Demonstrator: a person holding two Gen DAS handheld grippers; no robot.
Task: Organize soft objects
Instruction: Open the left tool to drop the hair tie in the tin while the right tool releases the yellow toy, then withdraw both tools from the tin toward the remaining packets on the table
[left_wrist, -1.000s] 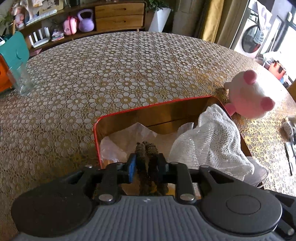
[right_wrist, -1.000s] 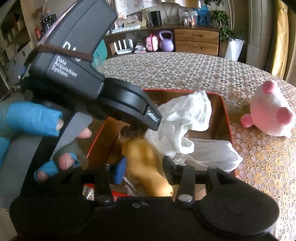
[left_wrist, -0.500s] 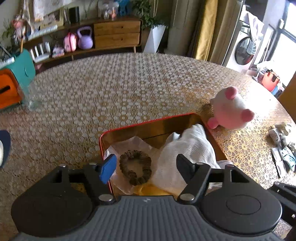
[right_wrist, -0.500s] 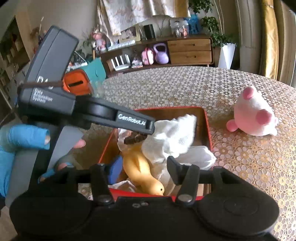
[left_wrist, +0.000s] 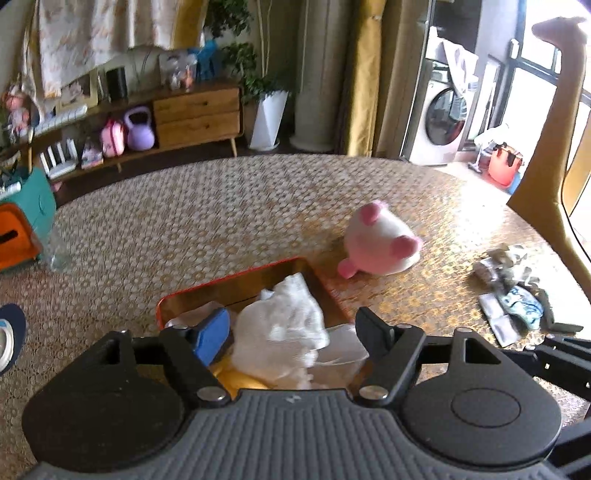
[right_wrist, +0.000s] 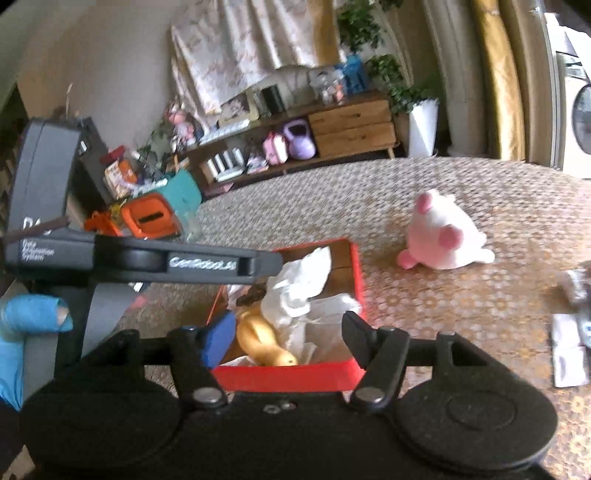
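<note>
A: Right wrist view shows the red box (right_wrist: 288, 374) near the tabletop's (right_wrist: 406, 192) front edge, already holding a white mesh cloth (right_wrist: 299, 284), a yellow soft toy (right_wrist: 262, 339) and a dark scrunchie (right_wrist: 253, 295).

B: And the grippers?

A: The right gripper (right_wrist: 288, 338) has just been opening; its jaws stand apart above the box and hold nothing. Same with the left gripper (left_wrist: 291, 338): wide, empty, jaws just opened, the cloth below them untouched.

B: So what's left?

A: I'd say the pink plush (right_wrist: 443, 240), lying on the tabletop just beyond the box's far right corner. Loose packets (left_wrist: 509, 295) sit by the right edge; I can't tell if they're soft.

B: Obstacles?

A: Nothing lies between box and plush. An orange container (right_wrist: 147, 218) sits well apart, at the left edge.
</note>
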